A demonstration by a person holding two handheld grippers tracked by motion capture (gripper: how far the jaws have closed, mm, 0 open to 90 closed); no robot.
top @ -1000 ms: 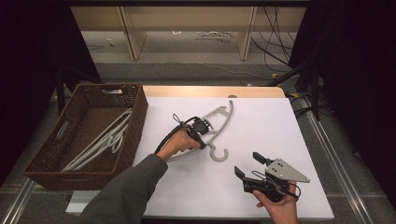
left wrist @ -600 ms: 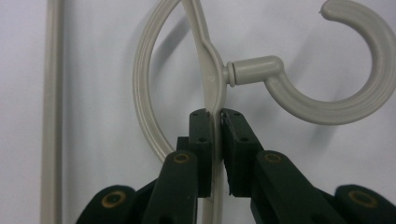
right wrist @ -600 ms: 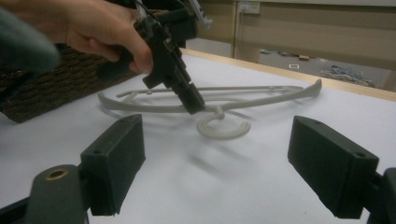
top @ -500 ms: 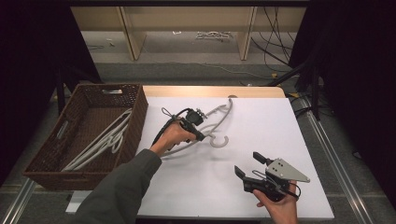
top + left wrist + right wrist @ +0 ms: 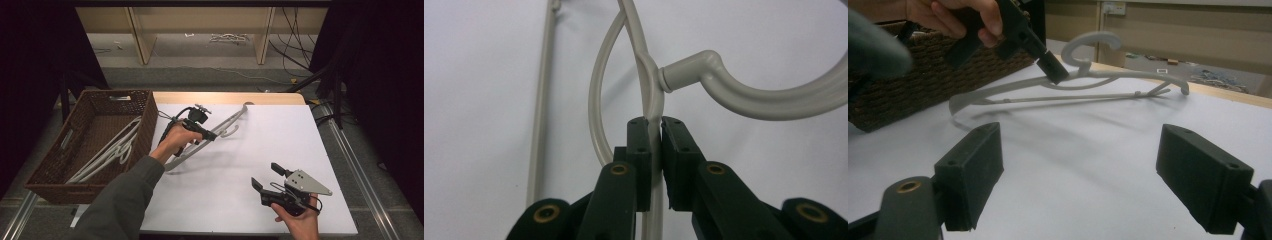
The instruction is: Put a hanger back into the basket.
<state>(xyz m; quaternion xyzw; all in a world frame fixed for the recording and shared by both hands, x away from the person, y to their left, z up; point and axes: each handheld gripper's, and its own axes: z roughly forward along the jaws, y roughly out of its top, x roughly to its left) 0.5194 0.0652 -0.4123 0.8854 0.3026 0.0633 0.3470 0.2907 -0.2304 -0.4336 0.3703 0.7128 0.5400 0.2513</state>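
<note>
Nearest you, your right gripper (image 5: 266,182) is resting low over the front right of the white counter (image 5: 280,145), its jaws standing wide apart with nothing between them; in the right gripper view they are framing bare counter and looking toward the work beyond.

Farther in, your left gripper (image 5: 214,136) is holding the grey plastic hanger (image 5: 227,125). Its jaws are clamped nearly together on the hanger's thin shoulder arm, just below the neck where the hook (image 5: 769,92) branches off, and in the left gripper view the pads are pressing on the plastic from both sides. You are carrying the hanger tilted: the right gripper view shows it lifted off the counter, one end dipping close to the surface, the far end by the counter's back edge.

Judging from this grip, the main risk is rotation. You are pinching a narrow, smooth bar off the hanger's balance point, so it could swivel or slip in the pads as you swing it. The low end could also drag on the counter or catch the wicker rim, and that knock could twist it loose.

Beyond to the left, the wicker basket (image 5: 146,107) is sitting just beside the counter, already holding several white hangers (image 5: 107,152). A hook or arm could snag on those as you are lowering this one in.
</note>
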